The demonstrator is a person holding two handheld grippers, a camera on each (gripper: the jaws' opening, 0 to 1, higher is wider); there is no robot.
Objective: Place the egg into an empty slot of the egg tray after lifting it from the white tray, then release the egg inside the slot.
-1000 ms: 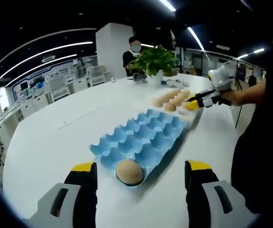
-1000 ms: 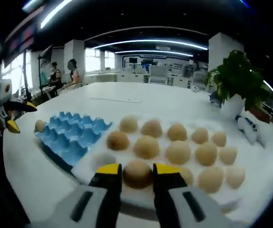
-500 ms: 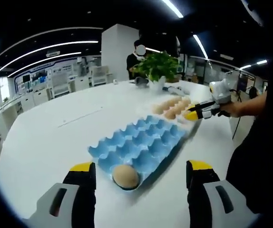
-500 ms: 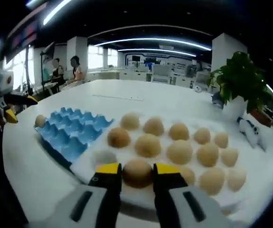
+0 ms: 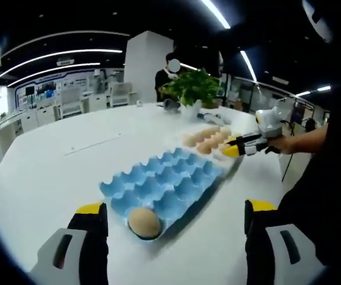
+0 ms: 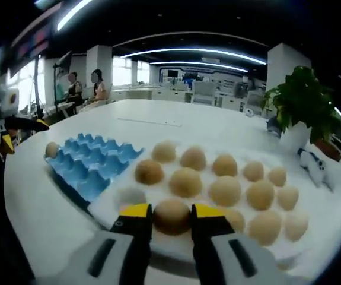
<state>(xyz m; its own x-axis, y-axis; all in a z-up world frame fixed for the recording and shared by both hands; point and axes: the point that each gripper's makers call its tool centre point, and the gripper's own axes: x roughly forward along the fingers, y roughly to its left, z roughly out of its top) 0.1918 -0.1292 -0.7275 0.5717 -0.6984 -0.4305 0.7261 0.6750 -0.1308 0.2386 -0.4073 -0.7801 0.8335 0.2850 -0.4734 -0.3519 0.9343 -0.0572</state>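
My right gripper (image 6: 171,212) is shut on a tan egg (image 6: 171,217) at the near edge of the white tray (image 6: 127,197), which holds several more eggs (image 6: 225,190). The blue egg tray (image 6: 90,166) lies to its left, with one egg (image 6: 51,149) in its far corner slot. In the left gripper view the blue egg tray (image 5: 164,181) lies ahead, and that one egg (image 5: 143,221) sits in its nearest corner slot. My left gripper (image 5: 174,209) stands wide open just short of it, holding nothing. The right gripper (image 5: 239,146) shows beyond, at the eggs (image 5: 209,138).
A potted plant (image 6: 300,101) stands at the far side of the round white table (image 5: 51,172). A small white-and-dark object (image 6: 312,163) lies by the white tray's right end. People stand in the background. The left gripper (image 6: 10,124) shows at the left edge.
The left gripper's jaws have spread a little wider and its view has shifted slightly. The right gripper stays shut on the egg at the same spot.
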